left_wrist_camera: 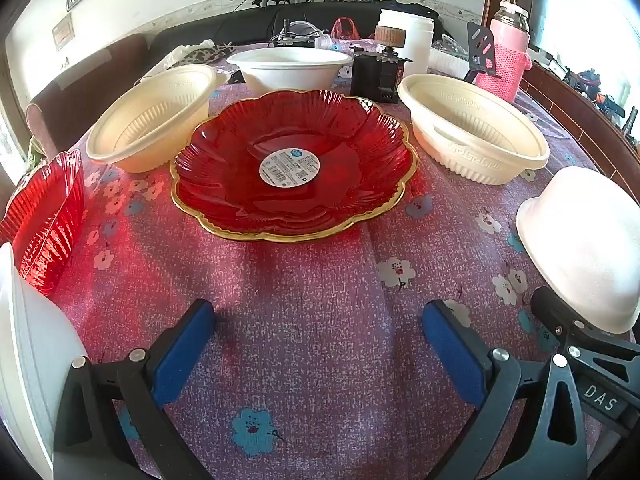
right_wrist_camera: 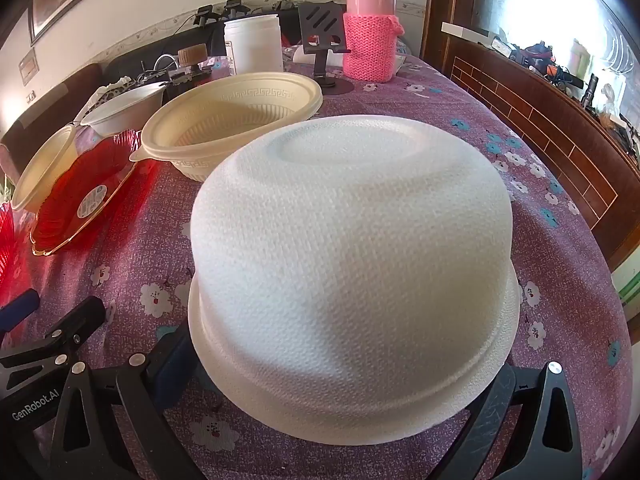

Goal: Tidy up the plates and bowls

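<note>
White upturned bowl (right_wrist_camera: 352, 280) sits between the spread right claw (right_wrist_camera: 344, 384); left claw (left_wrist_camera: 320, 344) spread

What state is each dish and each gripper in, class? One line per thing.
Large red plate: upright, empty, label stuck at centre.
Left cream bowl: upright, empty.
Right cream bowl: upright, empty.
Far white bowl: upright.
Near white bowl: upside down on cloth.
Left gripper: open, empty.
Right gripper: open around near white bowl.

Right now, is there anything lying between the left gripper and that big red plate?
No. In the left wrist view, only bare flowered tablecloth stretches from the open left gripper to the red plate.
</note>
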`<state>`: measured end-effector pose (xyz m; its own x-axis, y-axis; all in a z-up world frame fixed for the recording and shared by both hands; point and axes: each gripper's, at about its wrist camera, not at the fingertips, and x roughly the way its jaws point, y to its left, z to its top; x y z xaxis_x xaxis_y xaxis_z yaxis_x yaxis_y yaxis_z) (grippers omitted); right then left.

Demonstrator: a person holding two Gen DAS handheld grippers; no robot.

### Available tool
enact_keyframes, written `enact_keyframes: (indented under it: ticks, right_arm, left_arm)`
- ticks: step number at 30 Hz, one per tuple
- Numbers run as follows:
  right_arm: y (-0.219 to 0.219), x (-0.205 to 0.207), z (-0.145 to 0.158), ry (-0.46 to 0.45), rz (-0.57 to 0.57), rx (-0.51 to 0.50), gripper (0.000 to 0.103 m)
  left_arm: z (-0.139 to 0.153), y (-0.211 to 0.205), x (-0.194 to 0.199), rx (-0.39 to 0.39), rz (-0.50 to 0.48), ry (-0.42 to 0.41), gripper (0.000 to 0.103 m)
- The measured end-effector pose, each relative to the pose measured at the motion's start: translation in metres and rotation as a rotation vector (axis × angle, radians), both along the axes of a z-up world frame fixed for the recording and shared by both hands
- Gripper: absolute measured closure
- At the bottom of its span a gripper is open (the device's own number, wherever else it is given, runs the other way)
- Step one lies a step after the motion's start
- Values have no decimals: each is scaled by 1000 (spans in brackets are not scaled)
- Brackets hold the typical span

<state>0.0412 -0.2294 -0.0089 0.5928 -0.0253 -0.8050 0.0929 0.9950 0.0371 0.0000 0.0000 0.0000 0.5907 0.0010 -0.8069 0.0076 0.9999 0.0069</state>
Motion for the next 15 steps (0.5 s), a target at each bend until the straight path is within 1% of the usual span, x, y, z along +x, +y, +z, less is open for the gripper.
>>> enact_keyframes:
  ticks: [15]
  right_arm:
    - [0, 0, 0, 2, 0, -1, 1]
  left_arm:
    - [0, 0, 0, -2, 12, 0, 0]
